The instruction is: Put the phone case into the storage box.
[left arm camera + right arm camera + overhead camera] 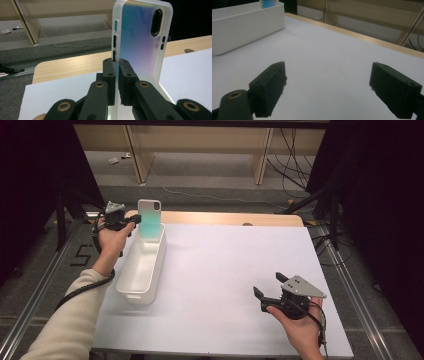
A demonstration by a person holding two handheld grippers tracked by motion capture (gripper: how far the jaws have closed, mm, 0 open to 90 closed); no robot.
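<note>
Phone case: upright, clamped at its lower edge in my left claw, held over the far end of the white bin at the tabletop's left side. My right claw, well apart near the right front, stands spread with nothing between.

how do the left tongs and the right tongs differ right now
The left tongs are shut on the edge of the phone case, held upright over the far end of the white bin; the right tongs are open and hold nothing. The left tongs are at the table's far left, the right near its front right. Both have black jaws.
</note>
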